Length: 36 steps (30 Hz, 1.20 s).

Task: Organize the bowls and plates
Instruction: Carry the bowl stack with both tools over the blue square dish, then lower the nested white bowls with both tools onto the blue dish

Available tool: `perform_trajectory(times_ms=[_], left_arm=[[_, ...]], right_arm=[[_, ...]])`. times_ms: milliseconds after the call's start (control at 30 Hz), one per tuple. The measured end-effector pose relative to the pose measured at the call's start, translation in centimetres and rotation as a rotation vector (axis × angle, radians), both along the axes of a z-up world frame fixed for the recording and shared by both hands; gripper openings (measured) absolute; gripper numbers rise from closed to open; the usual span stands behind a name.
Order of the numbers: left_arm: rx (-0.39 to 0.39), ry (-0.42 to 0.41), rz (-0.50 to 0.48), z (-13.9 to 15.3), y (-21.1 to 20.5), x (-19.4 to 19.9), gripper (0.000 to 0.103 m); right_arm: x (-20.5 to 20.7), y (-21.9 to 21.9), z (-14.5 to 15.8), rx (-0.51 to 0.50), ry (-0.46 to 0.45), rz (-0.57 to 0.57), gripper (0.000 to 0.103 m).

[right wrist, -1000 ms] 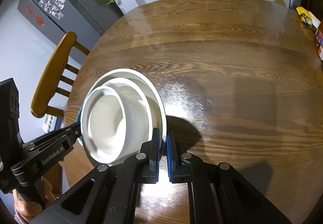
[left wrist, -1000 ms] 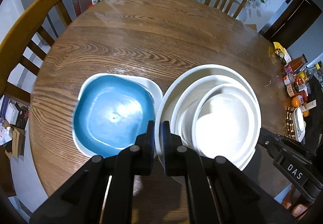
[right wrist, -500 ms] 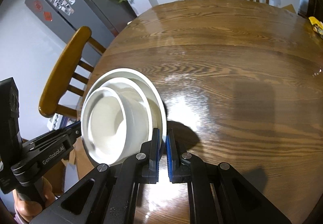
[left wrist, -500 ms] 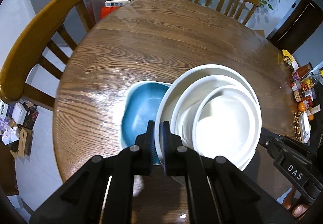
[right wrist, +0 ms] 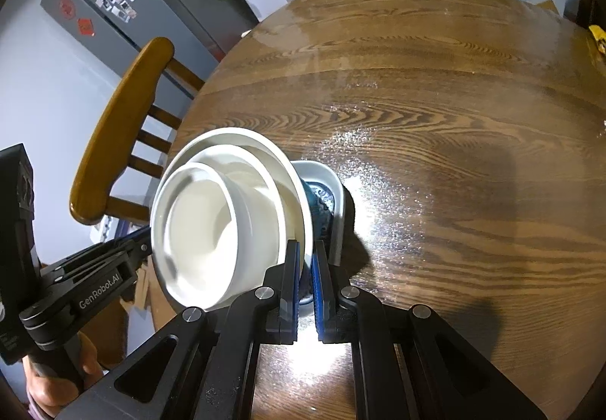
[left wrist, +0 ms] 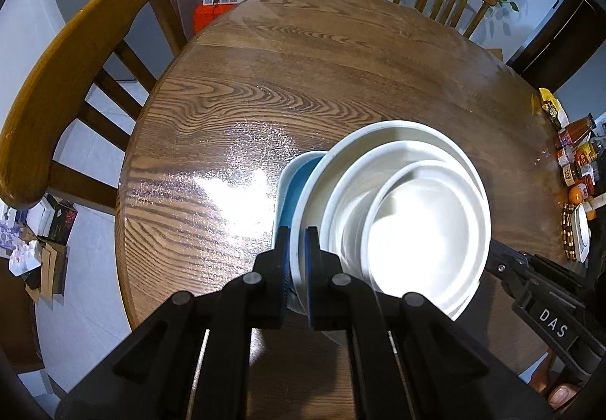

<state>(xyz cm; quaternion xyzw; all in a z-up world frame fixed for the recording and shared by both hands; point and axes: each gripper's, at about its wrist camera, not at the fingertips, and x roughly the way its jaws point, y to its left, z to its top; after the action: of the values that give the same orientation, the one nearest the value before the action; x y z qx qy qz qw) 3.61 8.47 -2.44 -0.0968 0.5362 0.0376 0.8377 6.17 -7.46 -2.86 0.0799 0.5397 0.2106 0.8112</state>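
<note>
Each fisheye camera sits just behind its own hand-held gripper, looking steeply down along the fingers at the round wooden surface [left wrist: 265,86], close above it. Both views share the stack of white bowls [left wrist: 409,223] straight ahead, the left view from its left side, the right view from its right.

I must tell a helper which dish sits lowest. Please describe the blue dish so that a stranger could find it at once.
Find the round wooden table. Near its front edge, two tongs hold a stack of white bowls. The blue dish peeks out from under that stack: squarish with a pale rim, the only coloured piece.
</note>
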Motion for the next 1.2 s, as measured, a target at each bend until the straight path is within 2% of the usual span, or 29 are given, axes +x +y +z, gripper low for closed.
perform_trajectory(times_ms=[767, 1200], left_arm=[[-0.004, 0.098, -0.04, -2.9, 0.3, 2.1, 0.002], [0.004, 0.101, -0.052, -3.0, 0.2, 3.7, 0.002]], right_arm=[[1.8, 0.7, -2.6, -0.031, 0.088, -0.032, 0.01], [3.4, 0.8, -3.1, -0.022, 0.119, -0.054, 0.01]])
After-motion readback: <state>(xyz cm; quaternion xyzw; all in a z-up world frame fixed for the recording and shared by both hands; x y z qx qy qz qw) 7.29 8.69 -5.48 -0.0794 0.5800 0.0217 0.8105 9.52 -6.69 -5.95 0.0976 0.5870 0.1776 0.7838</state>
